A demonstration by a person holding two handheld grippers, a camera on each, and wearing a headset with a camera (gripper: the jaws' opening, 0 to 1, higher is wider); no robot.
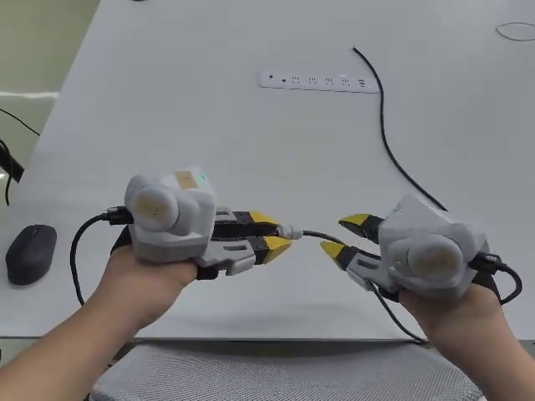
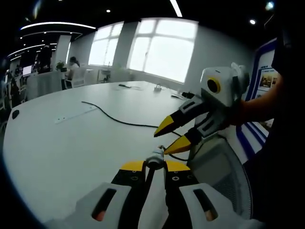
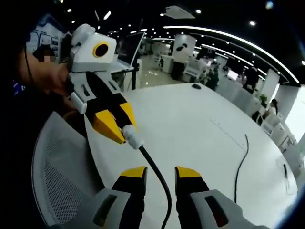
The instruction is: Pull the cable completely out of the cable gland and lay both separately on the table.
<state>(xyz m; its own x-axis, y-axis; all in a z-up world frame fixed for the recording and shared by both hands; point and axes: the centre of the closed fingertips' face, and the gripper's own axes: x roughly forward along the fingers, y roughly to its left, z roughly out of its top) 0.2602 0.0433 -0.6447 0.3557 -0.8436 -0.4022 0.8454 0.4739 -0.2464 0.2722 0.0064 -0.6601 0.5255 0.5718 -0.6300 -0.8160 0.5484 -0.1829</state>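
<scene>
**Inspector:** Start at the near edge. What is there?

**Onlooker:** A grey mesh chair (image 1: 276,372) sits below the white table (image 1: 209,125). Over that edge a person holds two grippers nose to nose, near each other but apart.

**Inspector:** The left one?

**Onlooker:** The left gripper (image 1: 280,232) has its jaws pressed in on the white cable gland (image 1: 291,231). The gland sticks out just past the yellow tips.

**Inspector:** And the cable?

**Onlooker:** The black cable (image 1: 316,236) is seated in the gland. It runs from there into the gap of the right gripper (image 1: 338,235), then drops away beneath that gripper toward the table edge.

**Inspector:** Is the right one clamped on it?

**Onlooker:** No. Its jaws stand spread, one on either side of the cable. In the right gripper view a gap shows on both sides of it.

**Inspector:** Further out?

**Onlooker:** A dark mouse (image 1: 31,253) sits at the table's left margin. Well beyond it a white power strip (image 1: 318,81) lies flat, and its black cord (image 1: 386,134) trails back along the right side.
</scene>
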